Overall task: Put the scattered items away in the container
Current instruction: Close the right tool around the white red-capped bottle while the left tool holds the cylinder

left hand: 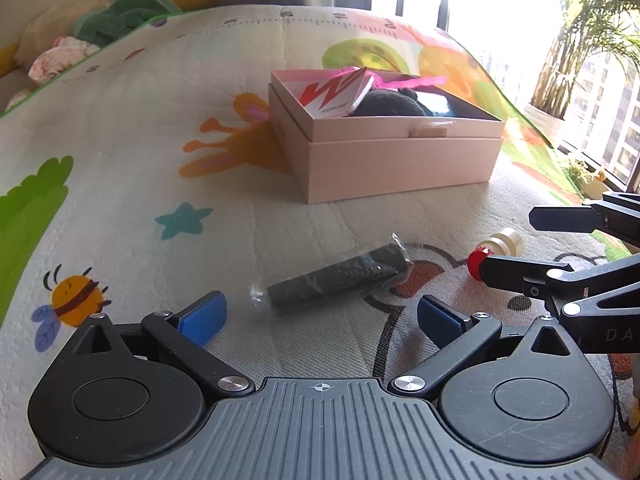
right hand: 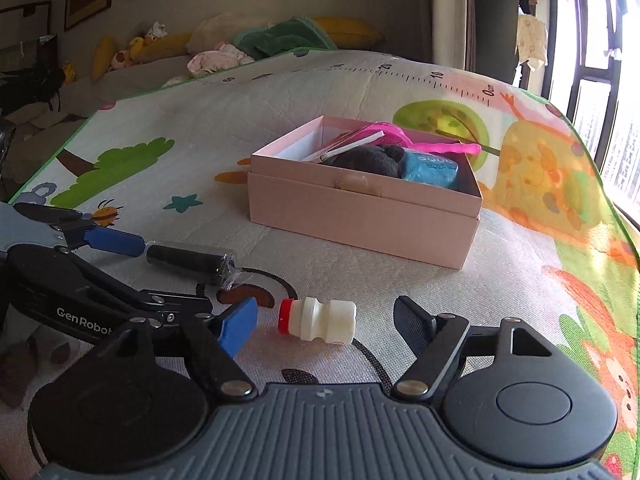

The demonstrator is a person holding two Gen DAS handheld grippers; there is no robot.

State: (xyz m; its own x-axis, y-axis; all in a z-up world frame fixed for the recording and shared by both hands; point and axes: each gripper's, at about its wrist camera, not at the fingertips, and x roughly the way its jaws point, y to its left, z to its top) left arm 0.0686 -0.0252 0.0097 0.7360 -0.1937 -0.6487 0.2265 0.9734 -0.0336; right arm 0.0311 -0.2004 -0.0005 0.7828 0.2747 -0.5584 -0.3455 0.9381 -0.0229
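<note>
Through my left wrist camera, a cartoon play mat [left hand: 120,128] with a printed ruler along its far edge carries a pink box [left hand: 384,148] holding a booklet, dark plush and pink toy. My left fingers [left hand: 320,316] are released around a wrapped black tube [left hand: 340,276].

From the right wrist, my right fingers [right hand: 324,322] are released around a white bottle [right hand: 320,320]; "GenRobot" marks the other gripper.

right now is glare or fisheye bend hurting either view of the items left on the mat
Left wrist view: window blown out white at the top right, yet the wrapped black tube stays sharp. Right wrist view: even light, small white bottle clear; the mat edges bow.
</note>
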